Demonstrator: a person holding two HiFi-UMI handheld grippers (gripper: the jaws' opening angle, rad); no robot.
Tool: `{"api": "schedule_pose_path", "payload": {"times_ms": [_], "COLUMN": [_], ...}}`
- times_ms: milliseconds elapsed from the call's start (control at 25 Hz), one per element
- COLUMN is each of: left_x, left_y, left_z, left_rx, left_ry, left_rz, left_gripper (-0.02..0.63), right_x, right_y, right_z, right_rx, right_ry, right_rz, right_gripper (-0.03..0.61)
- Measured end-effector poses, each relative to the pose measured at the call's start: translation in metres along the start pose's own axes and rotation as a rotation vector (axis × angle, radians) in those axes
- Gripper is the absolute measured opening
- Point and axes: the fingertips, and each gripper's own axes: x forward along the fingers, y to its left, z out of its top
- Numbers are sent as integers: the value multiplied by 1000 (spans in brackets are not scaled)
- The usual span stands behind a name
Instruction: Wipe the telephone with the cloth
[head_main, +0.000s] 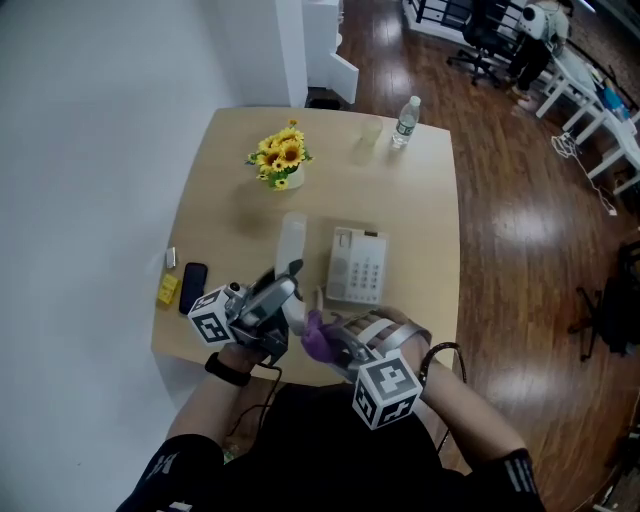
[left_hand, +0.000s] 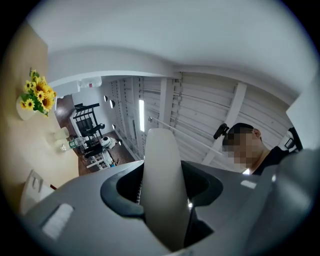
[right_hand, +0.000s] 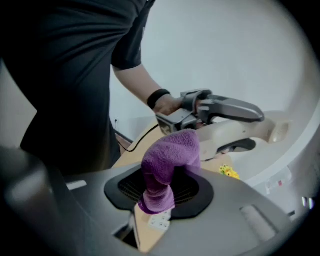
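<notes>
The white telephone base (head_main: 357, 267) sits on the wooden table (head_main: 420, 230), with its cradle bare. Its white handset (head_main: 291, 247) is lifted off and tilted, with my left gripper (head_main: 287, 292) shut on its lower end. In the left gripper view the handset (left_hand: 161, 180) stands up between the jaws of the left gripper (left_hand: 162, 202). My right gripper (head_main: 325, 336) is shut on a purple cloth (head_main: 316, 336), right beside the handset's lower end. In the right gripper view the cloth (right_hand: 167, 162) bulges out of the right gripper (right_hand: 160, 195), with the handset (right_hand: 240, 131) just beyond it.
A pot of sunflowers (head_main: 282, 160) stands at the back left of the table, and a water bottle (head_main: 405, 120) and a clear cup (head_main: 369, 135) at the back right. A dark mobile phone (head_main: 193, 287) and a yellow item (head_main: 167, 290) lie by the left edge.
</notes>
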Motion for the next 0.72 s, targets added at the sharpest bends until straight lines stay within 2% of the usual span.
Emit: {"api": "schedule_pose_path", "payload": {"times_ms": [40, 120, 320, 440, 560, 720], "left_x": [-1, -1, -4, -3, 1, -1], "left_y": [0, -2, -5, -6, -6, -6], "left_z": [2, 5, 8, 5, 3, 2], "left_rx": [-5, -9, -11, -13, -7, 1], "left_ry": [-12, -20, -20, -20, -12, 7], "left_rz": [-5, -15, -23, -26, -26, -14], "left_gripper": [206, 206, 206, 206, 206, 206], "right_x": [1, -2, -35, -38, -25, -12], "right_y": [6, 2, -56, -78, -75, -54], "right_z": [-1, -4, -11, -13, -4, 5], "right_rx": [-5, 22, 171, 200, 192, 167], "right_ry": [2, -7, -53, -51, -72, -69], "right_rz": [19, 0, -173, -229, -217, -157], "right_gripper": [132, 132, 133, 132, 133, 132]}}
